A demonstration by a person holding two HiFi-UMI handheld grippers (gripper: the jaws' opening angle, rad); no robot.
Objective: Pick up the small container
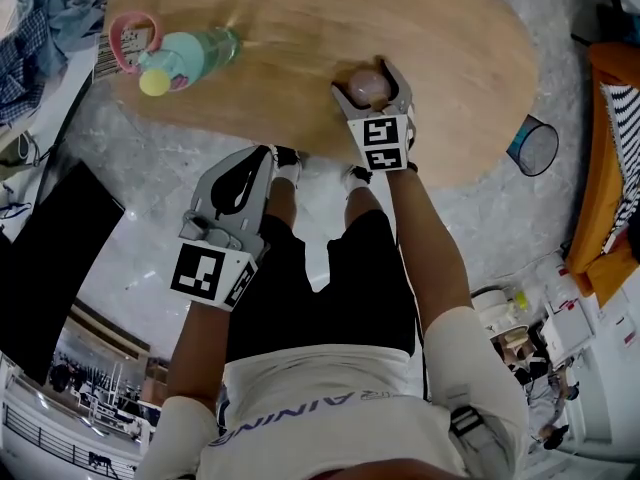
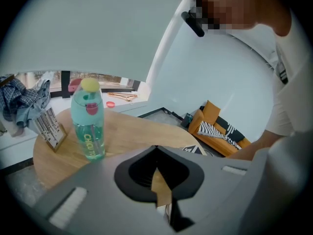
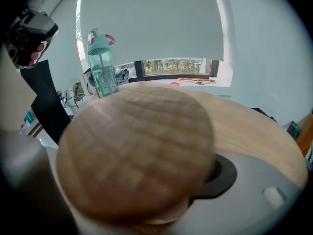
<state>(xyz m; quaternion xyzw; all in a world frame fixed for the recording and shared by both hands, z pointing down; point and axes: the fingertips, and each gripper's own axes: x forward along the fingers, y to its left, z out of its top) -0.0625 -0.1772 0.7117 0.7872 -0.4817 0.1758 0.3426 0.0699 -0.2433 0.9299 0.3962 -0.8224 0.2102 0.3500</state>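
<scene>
Small round container with wooden lid [image 1: 366, 88] sat at worktop's [image 1: 300, 68] near edge, right claw [image 1: 368, 80] clamped on it; lift looked pending. Left claw [image 1: 262, 160] clenched, empty.

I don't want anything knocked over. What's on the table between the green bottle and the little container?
Nothing: just bare wooden table lies between the bottle and the small container. The head view shows it best.

You stand at an oval wooden table [image 1: 300, 58] on a grey speckled floor [image 1: 480, 228]. At your right sits a black mesh bin [image 1: 533, 145], and past it an orange sofa [image 2: 209, 112] with a striped cushion [image 2: 215, 129]. Ahead, a white blind [image 3: 151, 23] covers most of the window [image 3: 176, 65], leaving a low strip of daylight. Clothes [image 1: 45, 18] lie heaped at your left.
</scene>
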